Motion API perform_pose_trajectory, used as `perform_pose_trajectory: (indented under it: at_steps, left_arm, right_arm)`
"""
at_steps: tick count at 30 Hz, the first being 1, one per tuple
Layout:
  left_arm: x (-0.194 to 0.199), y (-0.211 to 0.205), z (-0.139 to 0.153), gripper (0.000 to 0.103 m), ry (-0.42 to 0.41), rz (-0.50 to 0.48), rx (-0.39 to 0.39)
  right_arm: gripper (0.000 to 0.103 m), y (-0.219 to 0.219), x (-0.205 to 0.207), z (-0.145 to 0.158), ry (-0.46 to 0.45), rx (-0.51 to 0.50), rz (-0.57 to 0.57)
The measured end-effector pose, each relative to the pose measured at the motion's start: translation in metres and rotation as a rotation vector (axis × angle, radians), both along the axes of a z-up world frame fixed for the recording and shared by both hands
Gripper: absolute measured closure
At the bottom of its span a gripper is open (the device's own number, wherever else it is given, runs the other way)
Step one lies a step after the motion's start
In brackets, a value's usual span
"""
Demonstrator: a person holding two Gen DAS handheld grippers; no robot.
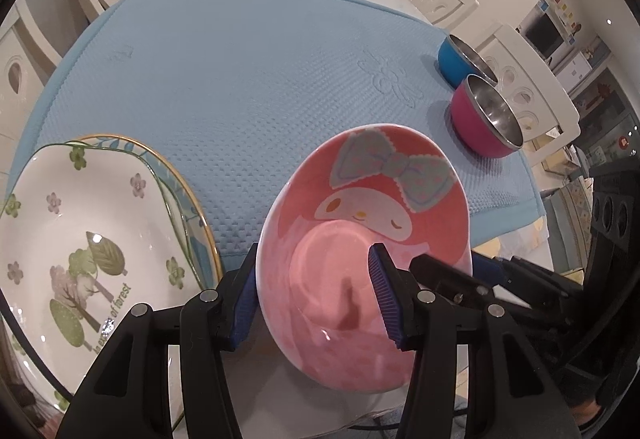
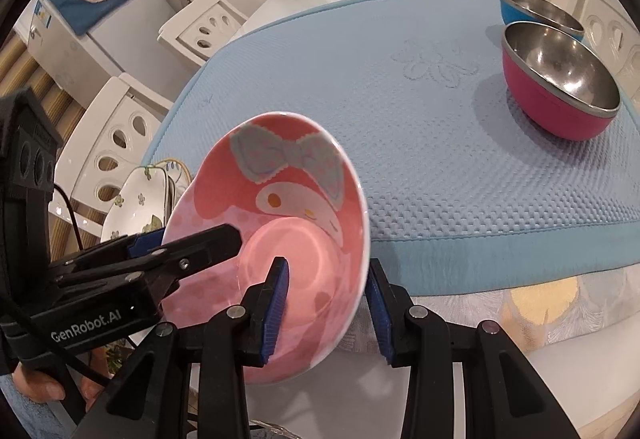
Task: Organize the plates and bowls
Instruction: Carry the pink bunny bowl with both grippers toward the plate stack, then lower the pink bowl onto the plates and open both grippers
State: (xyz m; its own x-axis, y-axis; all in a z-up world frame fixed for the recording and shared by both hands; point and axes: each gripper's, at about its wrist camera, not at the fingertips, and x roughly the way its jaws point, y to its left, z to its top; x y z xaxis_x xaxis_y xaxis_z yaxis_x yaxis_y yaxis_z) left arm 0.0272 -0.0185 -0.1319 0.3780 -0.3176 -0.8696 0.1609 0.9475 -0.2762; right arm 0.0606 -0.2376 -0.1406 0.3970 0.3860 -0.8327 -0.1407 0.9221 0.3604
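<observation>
We hold the pink bowl (image 1: 360, 239) tilted above the mat's (image 1: 240, 79) near edge, our left gripper (image 1: 316, 295) and right gripper (image 2: 326, 303) each clamped across opposite rims. Plates (image 1: 80, 239) lie left; two steel bowls (image 2: 560, 79) sit far right, with open mat between.

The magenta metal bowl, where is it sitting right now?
The magenta bowl sits on the blue mat at the far right in both views, just in front of the blue bowl and well beyond the pink cartoon bowl held up by both grippers.
</observation>
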Motion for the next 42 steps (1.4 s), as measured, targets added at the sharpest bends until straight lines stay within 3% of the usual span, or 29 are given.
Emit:
perform_pose_trajectory:
  at_steps: [5, 9, 17, 20, 25, 36, 42]
  left_arm:
    - [-0.001, 0.001, 0.001, 0.053, 0.005, 0.005, 0.003]
    - [-0.001, 0.006, 0.003, 0.051, 0.012, 0.026, 0.0]
    - [-0.012, 0.019, 0.015, 0.043, 0.006, 0.052, -0.05]
    - [-0.015, 0.022, 0.017, 0.032, 0.011, 0.065, -0.071]
    - [-0.015, 0.021, 0.024, 0.032, 0.001, 0.067, -0.093]
    - [0.017, 0.001, 0.068, 0.03, -0.109, 0.001, -0.103]
    - [0.045, -0.033, 0.074, 0.03, -0.113, -0.051, -0.106]
  right_arm:
    - [0.065, -0.012, 0.0, 0.0, 0.011, 0.012, -0.041]
    - [0.049, -0.025, -0.003, 0.0, 0.023, 0.043, -0.089]
    - [0.047, -0.049, -0.01, 0.0, 0.033, 0.127, -0.193]
    - [0.044, -0.054, -0.015, 0.001, 0.029, 0.145, -0.217]
    - [0.039, -0.062, -0.023, 0.006, 0.011, 0.157, -0.248]
    - [0.036, -0.118, -0.045, 0.056, -0.197, 0.19, -0.388]
    - [0.032, -0.168, -0.055, 0.08, -0.289, 0.113, -0.478]
